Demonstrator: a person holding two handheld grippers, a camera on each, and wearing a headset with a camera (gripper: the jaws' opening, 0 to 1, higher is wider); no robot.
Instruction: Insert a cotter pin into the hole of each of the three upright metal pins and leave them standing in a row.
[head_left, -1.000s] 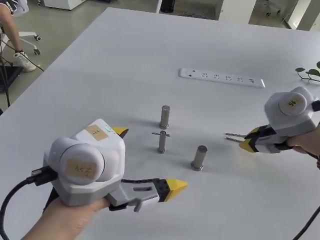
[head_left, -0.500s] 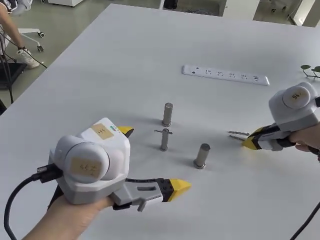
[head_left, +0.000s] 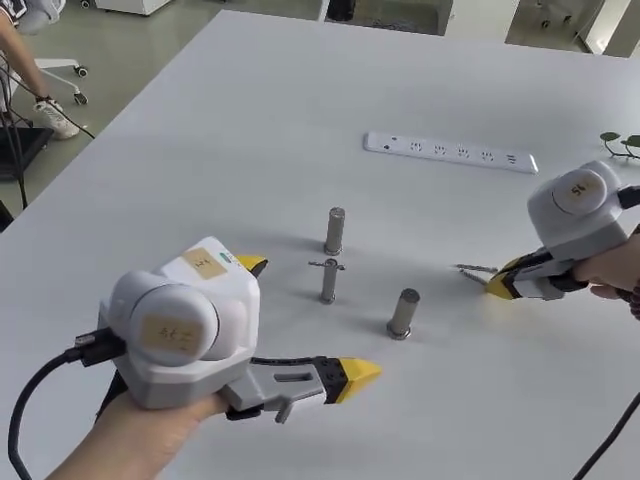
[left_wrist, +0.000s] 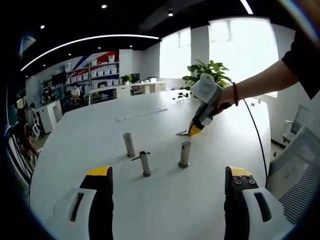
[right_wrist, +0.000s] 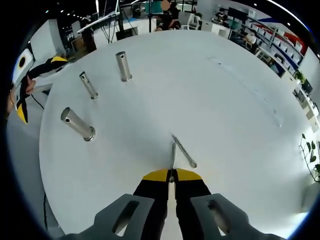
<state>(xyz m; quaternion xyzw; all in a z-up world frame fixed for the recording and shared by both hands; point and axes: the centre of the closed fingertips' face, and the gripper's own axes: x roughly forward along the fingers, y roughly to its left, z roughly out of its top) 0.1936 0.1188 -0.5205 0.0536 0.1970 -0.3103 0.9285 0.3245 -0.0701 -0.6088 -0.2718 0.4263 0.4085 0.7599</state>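
A big white table (head_left: 200, 150) held everything. Its top was flat and plain. Three short metal pins stood up on it, close together but not touching, in a bent line. The far pin (head_left: 335, 230) and the right pin (head_left: 404, 313) were bare. The middle pin (head_left: 329, 283) had a thin cotter pin (head_left: 325, 265) across its top. A long white power strip (head_left: 450, 153) lay flat farther back, well apart from the pins, with its holes facing up.
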